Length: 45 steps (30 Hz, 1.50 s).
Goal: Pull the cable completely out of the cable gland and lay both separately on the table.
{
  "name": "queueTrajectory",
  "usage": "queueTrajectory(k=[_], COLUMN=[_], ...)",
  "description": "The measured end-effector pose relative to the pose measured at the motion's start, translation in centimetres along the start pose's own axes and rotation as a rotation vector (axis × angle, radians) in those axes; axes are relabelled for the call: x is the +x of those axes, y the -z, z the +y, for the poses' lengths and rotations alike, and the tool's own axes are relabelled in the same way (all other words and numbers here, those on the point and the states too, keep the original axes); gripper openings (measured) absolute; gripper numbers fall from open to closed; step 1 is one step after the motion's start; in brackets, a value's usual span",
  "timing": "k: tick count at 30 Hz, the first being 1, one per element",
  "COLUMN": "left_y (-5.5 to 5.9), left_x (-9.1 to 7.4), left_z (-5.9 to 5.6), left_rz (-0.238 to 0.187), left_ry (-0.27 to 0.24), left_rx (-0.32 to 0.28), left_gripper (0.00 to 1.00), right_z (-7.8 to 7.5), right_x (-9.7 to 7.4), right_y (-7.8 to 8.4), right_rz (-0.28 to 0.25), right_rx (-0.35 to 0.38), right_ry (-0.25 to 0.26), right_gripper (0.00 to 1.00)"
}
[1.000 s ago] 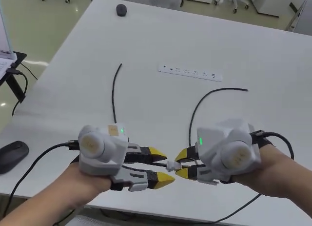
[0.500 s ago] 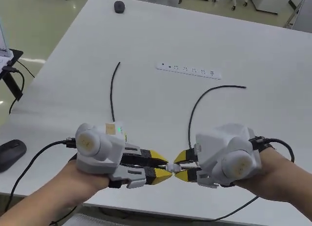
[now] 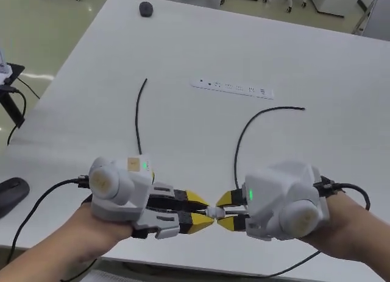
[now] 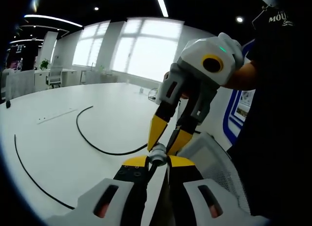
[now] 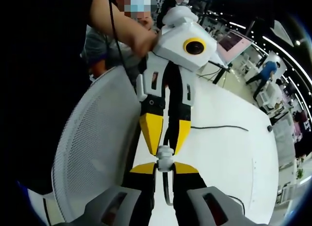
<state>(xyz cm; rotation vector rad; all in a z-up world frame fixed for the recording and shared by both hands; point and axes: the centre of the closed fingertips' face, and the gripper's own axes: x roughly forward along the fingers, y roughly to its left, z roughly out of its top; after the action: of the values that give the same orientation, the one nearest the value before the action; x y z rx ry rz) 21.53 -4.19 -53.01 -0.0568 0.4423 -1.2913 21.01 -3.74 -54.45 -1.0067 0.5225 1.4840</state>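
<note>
Gland: the small pale cable gland (image 3: 213,212) hangs above the near edge of the tabletop (image 3: 183,50), between two pairs of yellow tips.
Left: the left hand-held gripper (image 3: 202,210) is clamped on one end of it.
Right: the right hand-held gripper (image 3: 223,212) is clamped on the other end, tips almost meeting the left's.
Cable: the black cable (image 3: 244,136) runs from the gland between the right jaws. That gripper's body hides its near stretch. Farther on it curves across the tabletop.
Around: a second black cable (image 3: 138,117) lies to the left, a white power strip (image 3: 231,88) beyond, a dark mouse (image 3: 145,8) far off, and a mesh chair (image 5: 92,138) stands below the hands.
</note>
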Motion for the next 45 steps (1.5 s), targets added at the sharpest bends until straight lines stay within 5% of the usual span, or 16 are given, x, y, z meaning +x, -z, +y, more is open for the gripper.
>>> queueTrajectory(k=[8, 14, 23, 28, 31, 35, 36, 38, 45], left_y=[-0.8, -2.2, -4.2, -4.7, -4.9, -4.9, -4.8, -4.9, -4.5], left_x=[-0.5, -1.1, -1.8, -1.8, -1.8, -1.6, -1.5, -1.3, -0.8], left_z=[0.0, -0.2, -0.3, -0.4, -0.7, -1.0, -1.2, -1.4, -1.6], left_rz=[0.0, -0.03, -0.071, -0.053, -0.046, -0.03, -0.023, -0.02, 0.01], left_ry=[-0.003, 0.006, 0.0, -0.011, -0.011, -0.005, 0.001, -0.001, -0.006], left_rx=[-0.002, 0.009, 0.035, 0.088, 0.118, 0.158, 0.168, 0.186, 0.2], left_gripper=[0.15, 0.15, 0.15, 0.15, 0.15, 0.15, 0.15, 0.15, 0.15], right_z=[-0.6, -1.2, -3.0, -2.8, -2.7, -2.5, -2.1, -1.8, -1.1], right_x=[-0.9, -2.0, -4.6, -5.8, -5.7, -5.0, -5.4, -5.5, -5.3], right_y=[-0.6, -1.5, -1.8, -2.7, -2.6, -2.1, -2.6, -2.7, -2.8], right_rz=[-0.048, -0.129, -0.362, -0.522, -0.543, -0.573, -0.601, -0.611, -0.612], right_rx=[0.012, 0.097, 0.482, 0.796, 0.911, 0.989, 1.037, 1.067, 1.05], right_ry=[0.024, 0.008, -0.109, -0.359, -0.455, -0.567, -0.65, -0.722, -0.79], right_gripper=[0.08, 0.09, 0.14, 0.15, 0.17, 0.15, 0.15, 0.14, 0.09])
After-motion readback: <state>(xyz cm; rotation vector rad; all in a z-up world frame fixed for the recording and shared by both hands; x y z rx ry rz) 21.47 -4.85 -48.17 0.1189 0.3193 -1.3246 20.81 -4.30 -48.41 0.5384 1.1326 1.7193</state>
